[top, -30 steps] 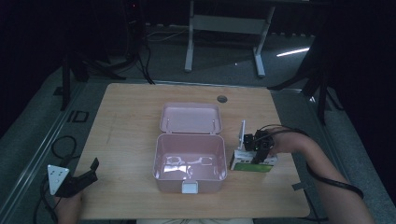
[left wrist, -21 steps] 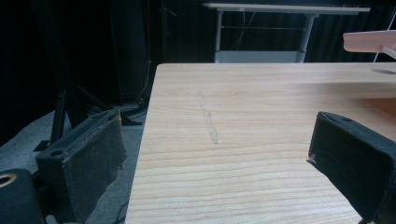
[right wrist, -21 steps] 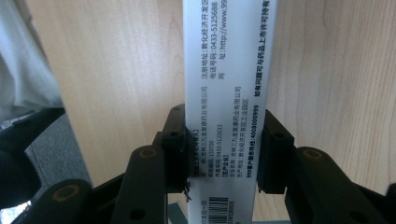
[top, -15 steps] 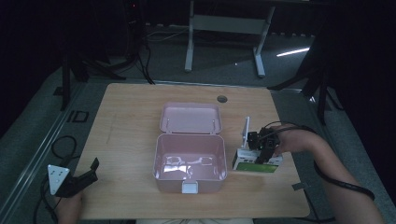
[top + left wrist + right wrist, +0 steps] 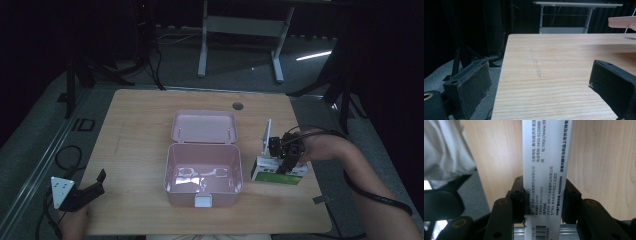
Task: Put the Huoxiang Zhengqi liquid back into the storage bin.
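Squarely between right tongs (image 5: 544, 202), box (image 5: 546, 170) numbered 0433-5125688.

Left gripper (image 5: 95, 182) low, jaws spread wide, right gripper (image 5: 287, 155) pointing down, jaws clamped

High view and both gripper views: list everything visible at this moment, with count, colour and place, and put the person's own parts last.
Table: one, light wood, centre of the high view.
Storage box: one, pink, open and apparently empty, lid back, mid-table.
Carton: one, white and green with printed text, right of the storage box, between the right gripper's jaws.
Cable hole: one, dark, far table edge.
Frame: one, grey, on the floor behind the table.
Left gripper: one, black, near-left table corner, jaws apart.
Right gripper: one, black, closed on the carton.
Right forearm: one, entering from bottom right.
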`<act>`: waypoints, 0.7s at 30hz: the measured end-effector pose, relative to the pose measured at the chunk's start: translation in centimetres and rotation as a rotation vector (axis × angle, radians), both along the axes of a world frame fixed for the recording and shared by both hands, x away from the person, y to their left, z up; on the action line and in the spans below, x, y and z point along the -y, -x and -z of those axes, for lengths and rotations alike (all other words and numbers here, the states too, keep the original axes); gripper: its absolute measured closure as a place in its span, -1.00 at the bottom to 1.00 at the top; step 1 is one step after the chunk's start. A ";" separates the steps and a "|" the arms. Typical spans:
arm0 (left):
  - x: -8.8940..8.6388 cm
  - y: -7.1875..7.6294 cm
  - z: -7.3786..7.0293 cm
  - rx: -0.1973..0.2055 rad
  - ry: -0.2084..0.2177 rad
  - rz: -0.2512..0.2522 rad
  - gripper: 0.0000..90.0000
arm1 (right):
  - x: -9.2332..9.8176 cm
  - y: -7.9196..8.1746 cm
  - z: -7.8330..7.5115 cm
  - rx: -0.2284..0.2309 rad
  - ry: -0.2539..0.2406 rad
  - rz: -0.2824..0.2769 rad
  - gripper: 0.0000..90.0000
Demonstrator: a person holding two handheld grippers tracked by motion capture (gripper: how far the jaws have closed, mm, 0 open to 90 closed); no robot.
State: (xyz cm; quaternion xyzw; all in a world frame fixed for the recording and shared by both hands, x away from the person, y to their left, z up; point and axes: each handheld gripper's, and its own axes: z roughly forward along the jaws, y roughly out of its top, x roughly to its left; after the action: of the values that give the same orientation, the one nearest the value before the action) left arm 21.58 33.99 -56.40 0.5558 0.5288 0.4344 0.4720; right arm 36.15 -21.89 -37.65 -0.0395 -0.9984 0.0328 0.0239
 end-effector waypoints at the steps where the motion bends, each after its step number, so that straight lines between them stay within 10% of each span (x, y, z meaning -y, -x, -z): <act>1: 0.0 0.0 0.0 0.001 0.000 -0.001 -0.91 | 0.0 0.1 -0.2 0.001 0.000 0.003 0.37; 21: 0.0 0.0 0.0 0.000 0.001 0.003 -0.91 | -0.5 1.2 -4.1 0.022 -0.012 0.013 0.37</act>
State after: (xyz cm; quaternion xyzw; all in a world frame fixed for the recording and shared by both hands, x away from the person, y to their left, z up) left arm 21.58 34.01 -56.39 0.5562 0.5282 0.4335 0.4729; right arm 34.96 -21.41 -33.53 -0.0462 -0.9985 0.0263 0.0133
